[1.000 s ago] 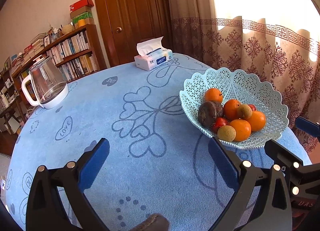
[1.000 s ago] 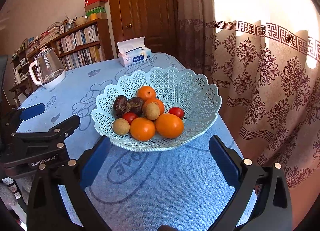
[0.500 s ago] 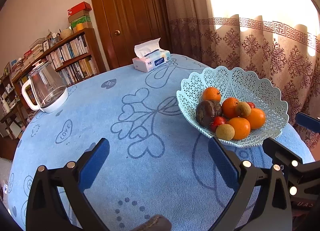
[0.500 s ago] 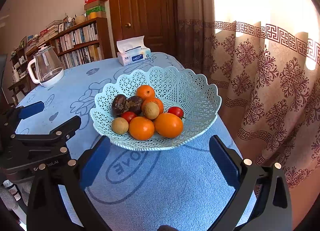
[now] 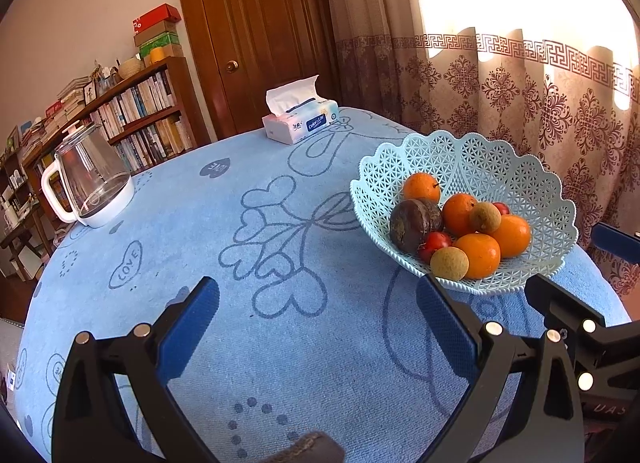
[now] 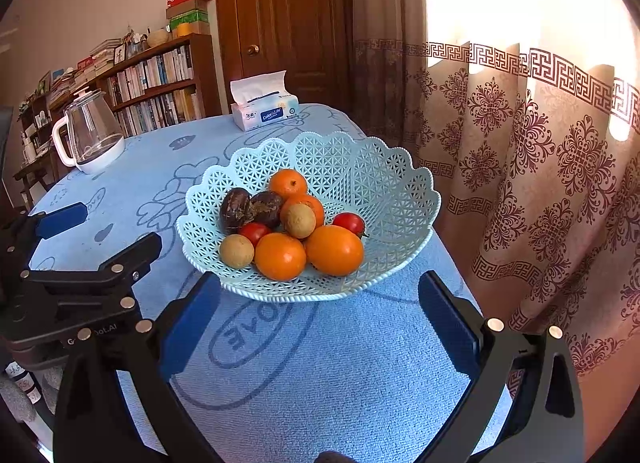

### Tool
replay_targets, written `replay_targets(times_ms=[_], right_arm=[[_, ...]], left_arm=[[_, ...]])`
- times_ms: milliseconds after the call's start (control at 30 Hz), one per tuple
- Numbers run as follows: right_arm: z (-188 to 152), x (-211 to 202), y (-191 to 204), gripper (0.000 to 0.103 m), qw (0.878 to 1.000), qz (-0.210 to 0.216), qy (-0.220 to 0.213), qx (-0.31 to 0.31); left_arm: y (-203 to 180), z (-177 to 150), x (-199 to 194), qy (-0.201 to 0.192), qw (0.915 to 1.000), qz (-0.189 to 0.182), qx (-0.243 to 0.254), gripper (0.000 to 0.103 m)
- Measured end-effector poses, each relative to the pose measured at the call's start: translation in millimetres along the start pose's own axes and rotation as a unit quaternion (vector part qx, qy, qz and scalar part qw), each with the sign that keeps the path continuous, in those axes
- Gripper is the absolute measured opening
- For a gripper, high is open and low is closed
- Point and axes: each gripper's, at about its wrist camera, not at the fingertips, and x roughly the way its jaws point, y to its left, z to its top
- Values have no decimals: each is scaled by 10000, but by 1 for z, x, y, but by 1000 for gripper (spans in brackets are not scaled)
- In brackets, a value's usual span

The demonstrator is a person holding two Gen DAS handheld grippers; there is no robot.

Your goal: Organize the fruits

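A pale blue lattice fruit basket [image 6: 384, 167] stands on the blue tablecloth near the table's right edge; it also shows in the left wrist view [image 5: 480, 159]. It holds several oranges [image 6: 334, 249], two dark passion fruits [image 6: 236, 209], two tan longans [image 6: 237, 251] and small red tomatoes [image 6: 350, 222]. My right gripper [image 6: 318, 323] is open and empty, just in front of the basket. My left gripper [image 5: 318, 327] is open and empty over bare cloth, left of the basket [image 5: 480, 159].
A glass kettle [image 5: 90, 179] on a white base stands far left. A tissue box [image 5: 300, 123] sits at the far edge. Patterned curtains [image 6: 520, 167] hang close on the right. A bookshelf [image 5: 132, 131] and wooden door [image 5: 264, 31] lie behind the table.
Both grippers have drifted slightly; the basket sits a little further left in each view. Jaws stay open. No fruit has moved.
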Motion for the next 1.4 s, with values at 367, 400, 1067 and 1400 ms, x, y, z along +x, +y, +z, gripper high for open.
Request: replay_targets(times_ms=[367, 400, 1067, 1400], right_arm=[[0, 0, 0, 100, 10000, 0, 6, 2], [0, 0, 0, 100, 10000, 1, 10, 4], [-1, 2, -1, 100, 10000, -1, 30, 18], [-1, 3, -2, 100, 10000, -5, 32, 21]], left_arm=[[-1, -1, 0, -1, 10000, 3, 11, 98], [-1, -1, 0, 1, 10000, 5, 10, 98], [-2, -1, 2, 6, 10000, -1, 24, 98], [-2, -1, 2, 10, 10000, -1, 26, 98]])
